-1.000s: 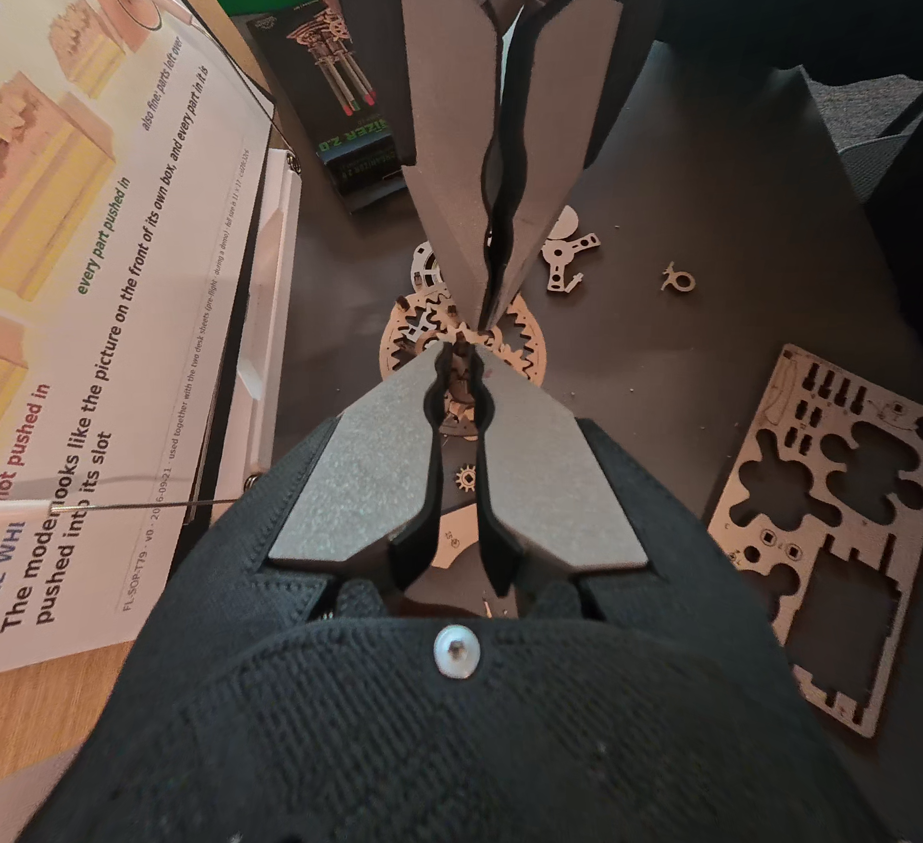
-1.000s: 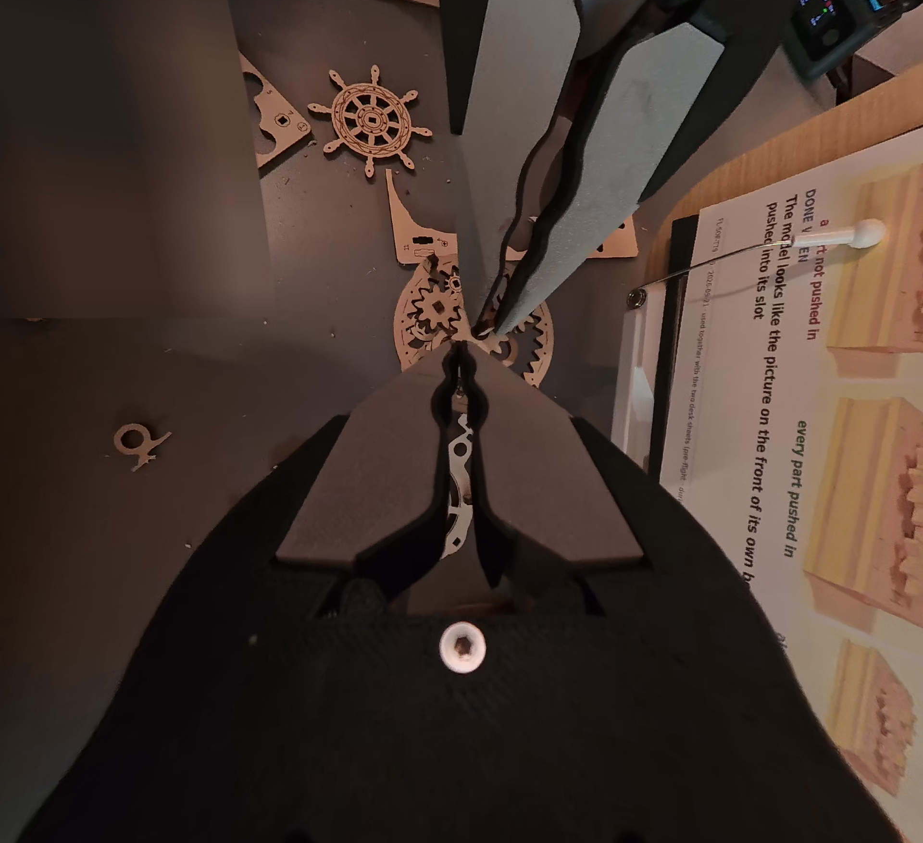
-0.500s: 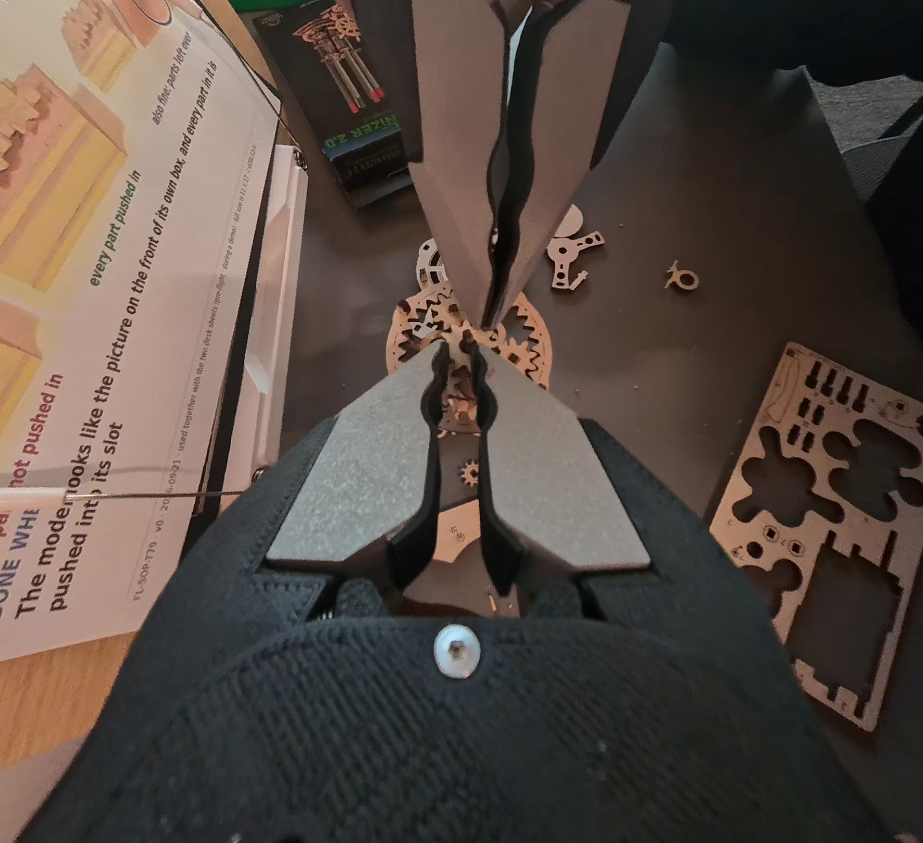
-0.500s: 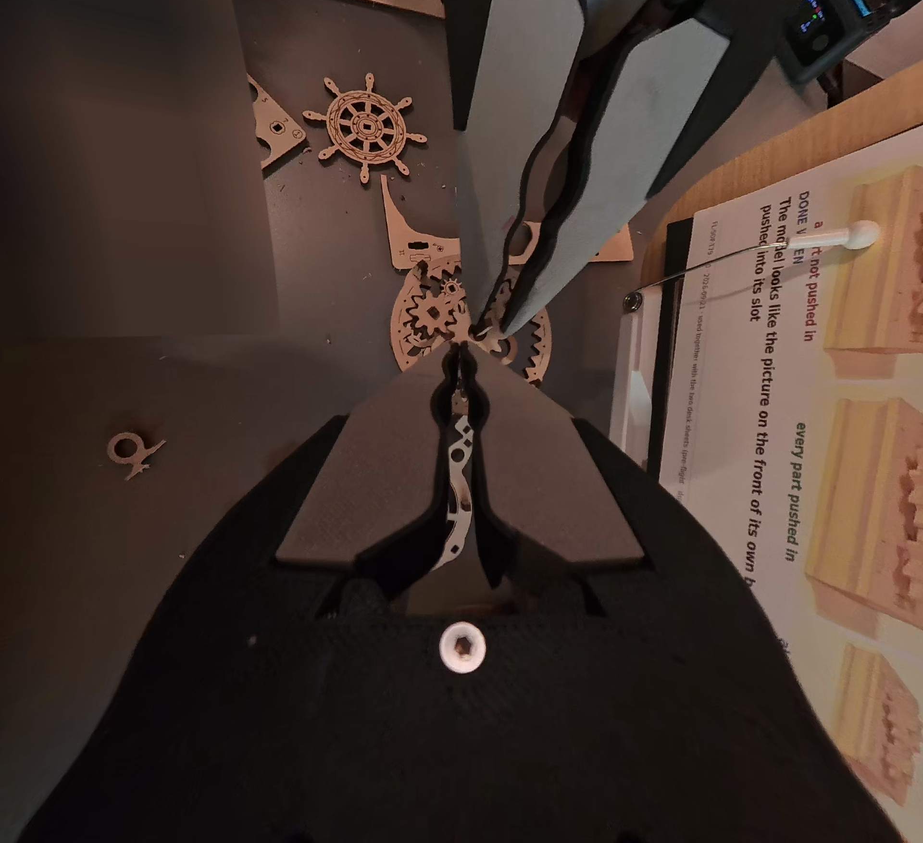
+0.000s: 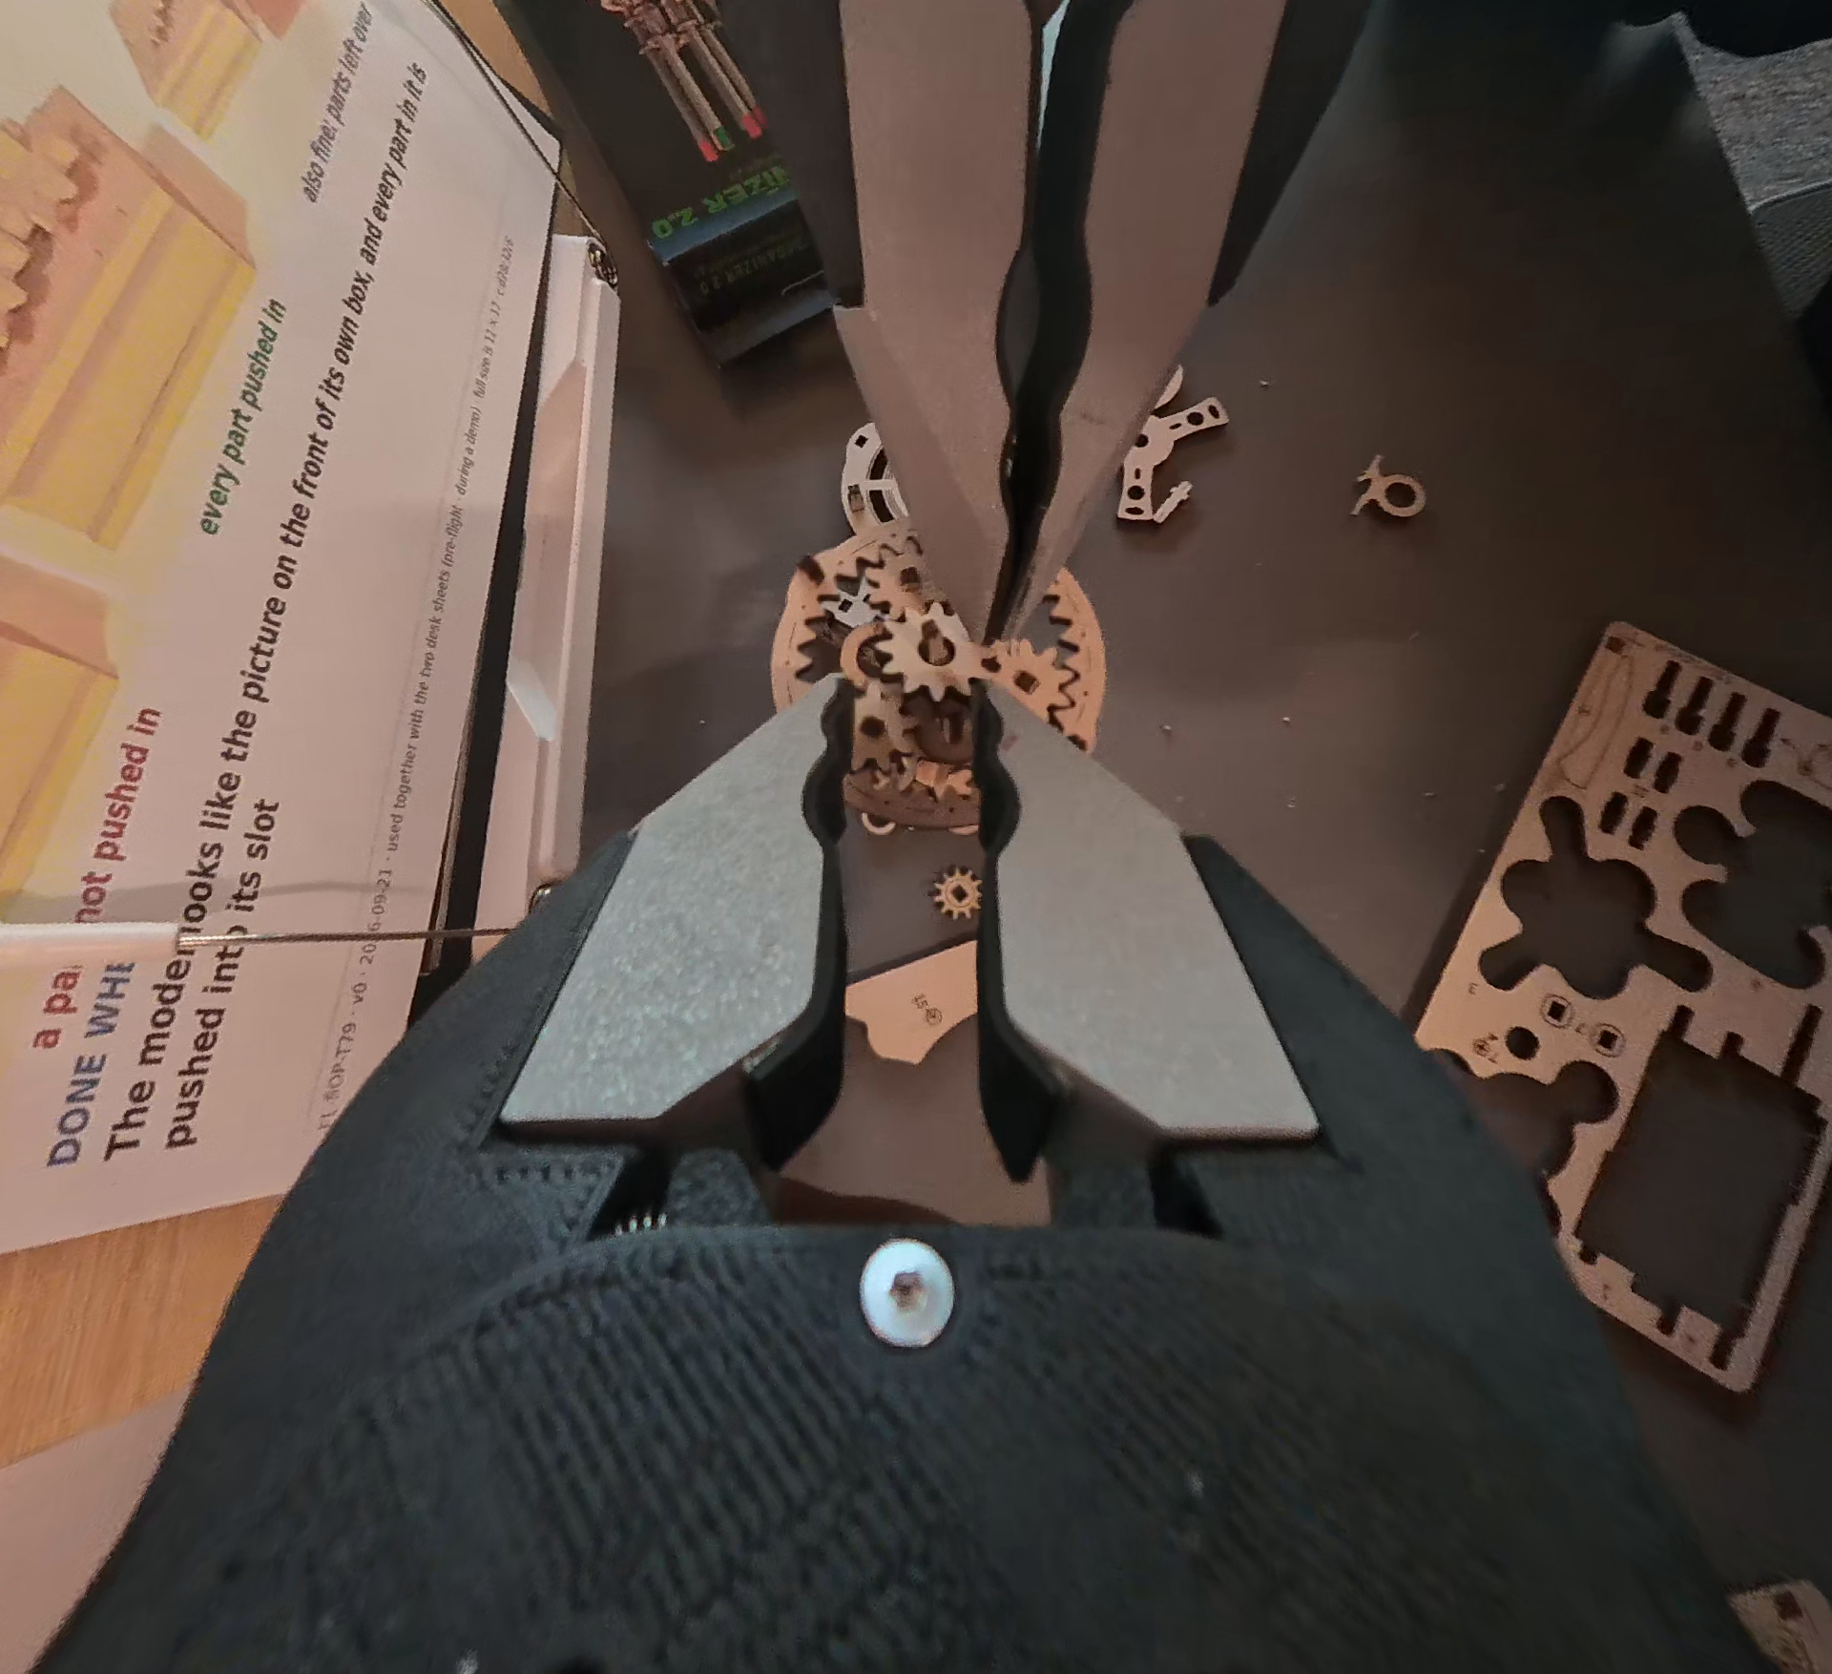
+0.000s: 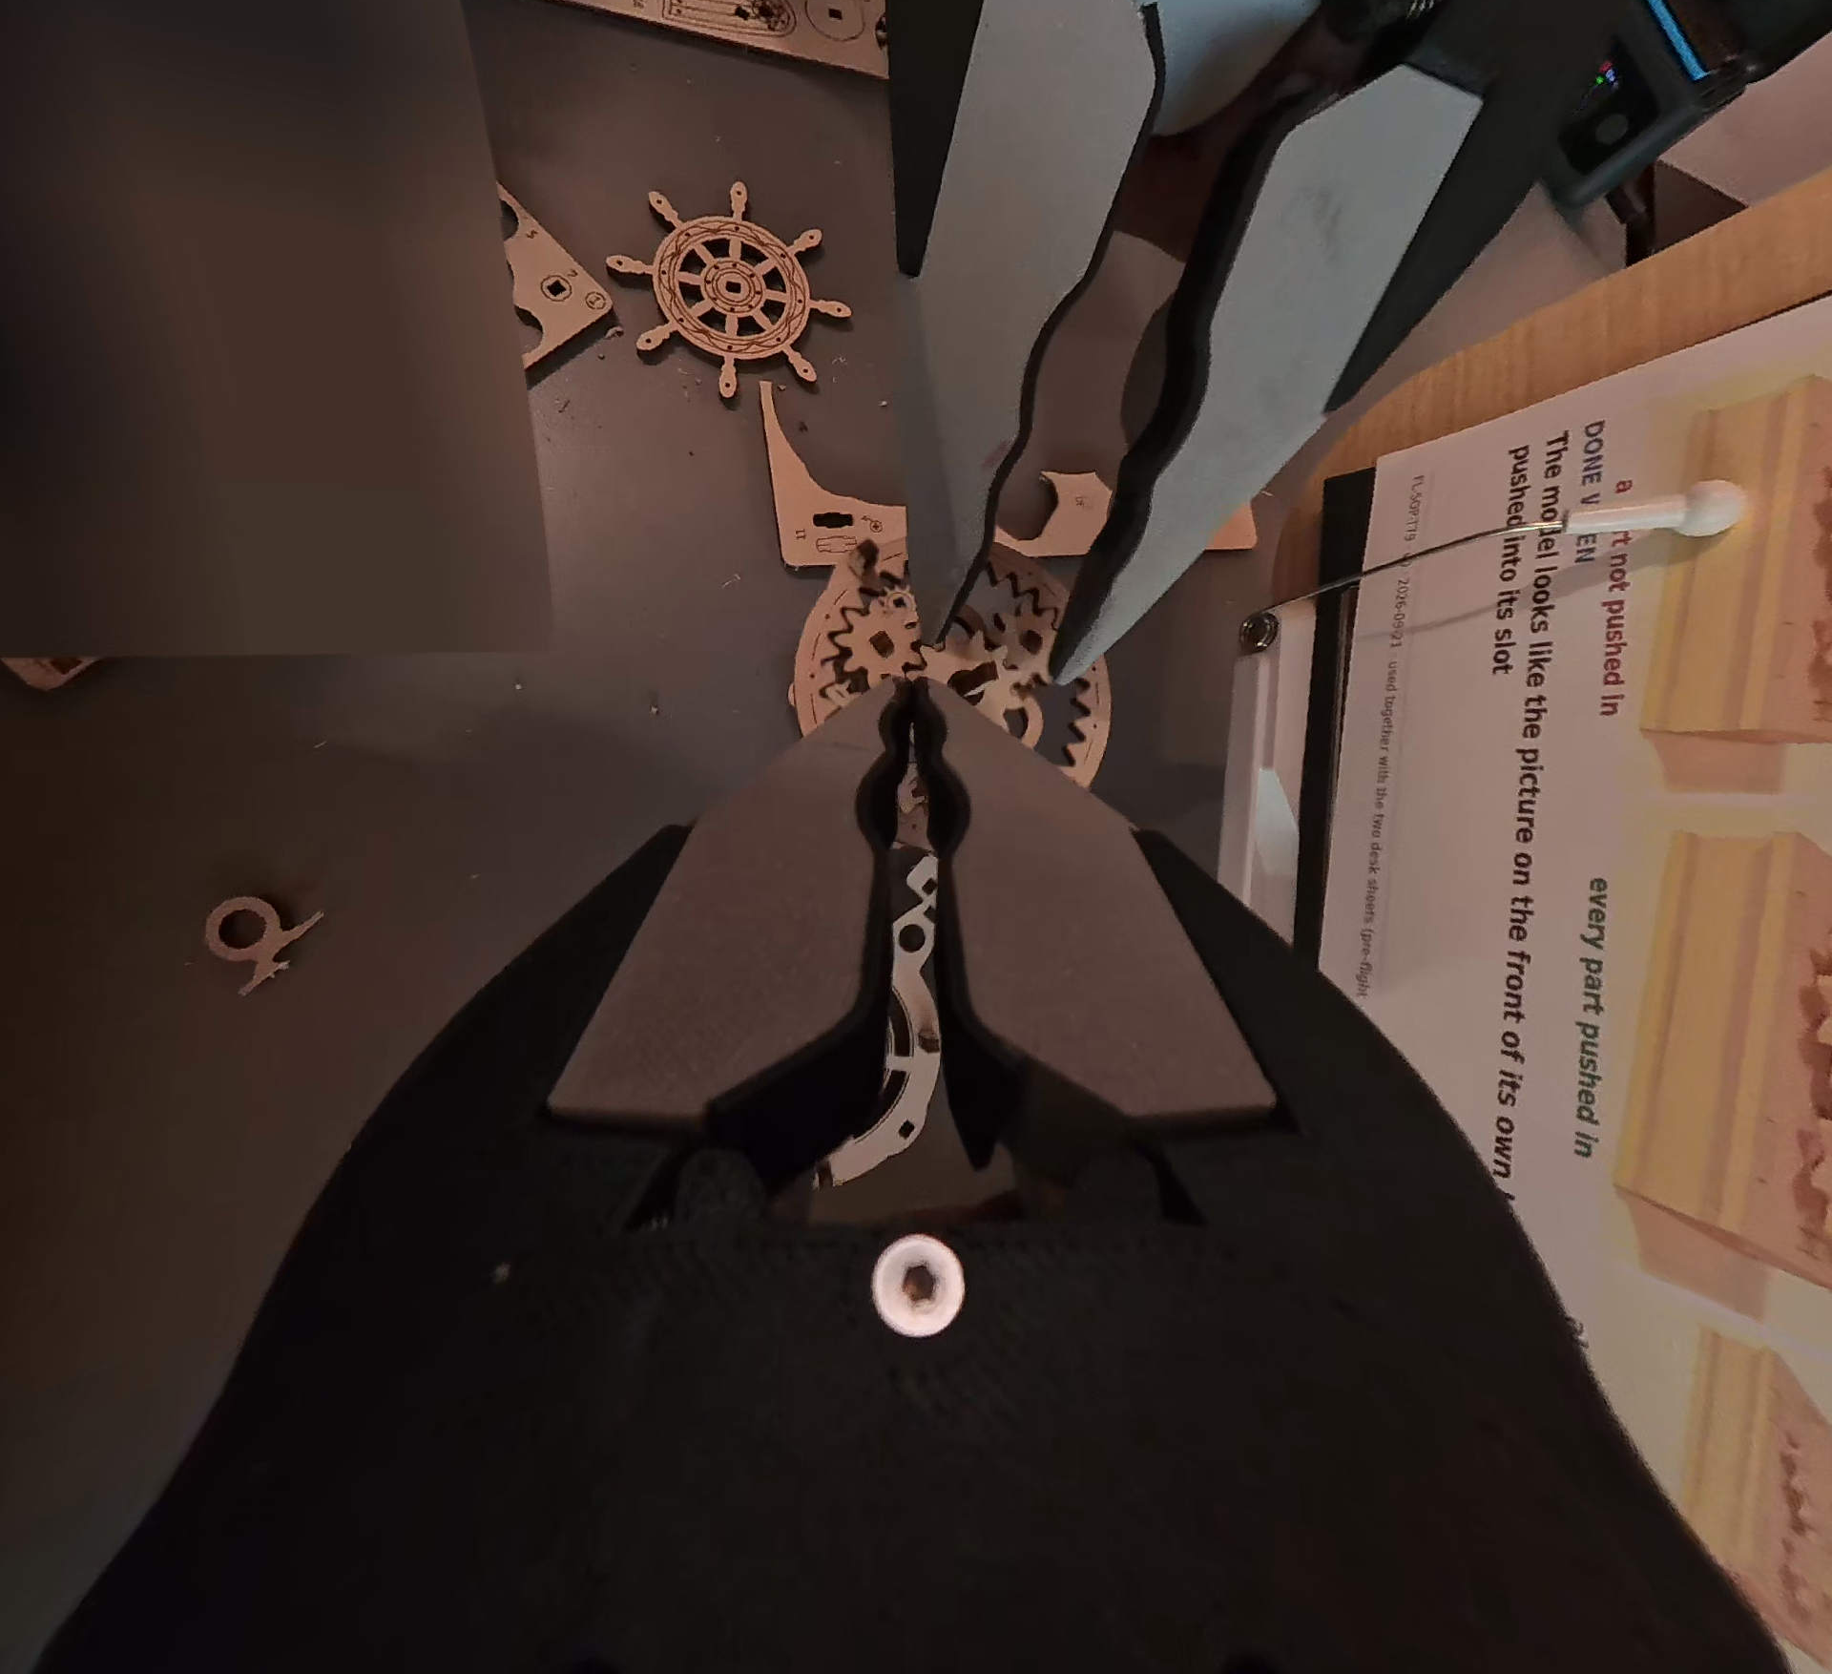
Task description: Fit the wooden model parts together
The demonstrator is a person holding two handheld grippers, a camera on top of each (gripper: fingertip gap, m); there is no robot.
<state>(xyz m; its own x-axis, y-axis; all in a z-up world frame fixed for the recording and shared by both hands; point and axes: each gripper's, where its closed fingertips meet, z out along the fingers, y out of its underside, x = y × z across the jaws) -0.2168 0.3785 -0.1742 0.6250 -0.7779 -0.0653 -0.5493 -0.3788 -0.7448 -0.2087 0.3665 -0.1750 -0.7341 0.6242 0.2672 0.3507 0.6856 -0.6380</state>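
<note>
A round wooden gear assembly (image 5: 1051, 665) lies on the dark table; it also shows in the right wrist view (image 6: 862, 645). A small wooden gear part (image 5: 927, 647) hangs just above it, pinched at one edge by my right gripper (image 5: 996, 630), which comes in from the far side and is shut. My left gripper (image 5: 910, 699) is open, its tips on either side of the gear part and apart from it. In the right wrist view my right gripper (image 6: 907, 689) is shut at its tips, the gear part (image 6: 976, 670) sits just beyond them, and the left gripper (image 6: 1001, 655) stands open opposite.
A clipboard with a printed instruction sheet (image 5: 248, 437) lies at the left; it also shows in the right wrist view (image 6: 1586, 734). Also on the table are a dark box (image 5: 714, 169), a punched-out wooden sheet (image 5: 1636, 982), a loose small gear (image 5: 957, 893), a ring piece (image 5: 1388, 491) and a ship's wheel (image 6: 731, 290). Only a small space, under 4 cm, lies between the two pairs of fingers.
My left gripper has opened and let go of the small gear part. The right gripper stays shut on it. Both stay over the gear assembly.
</note>
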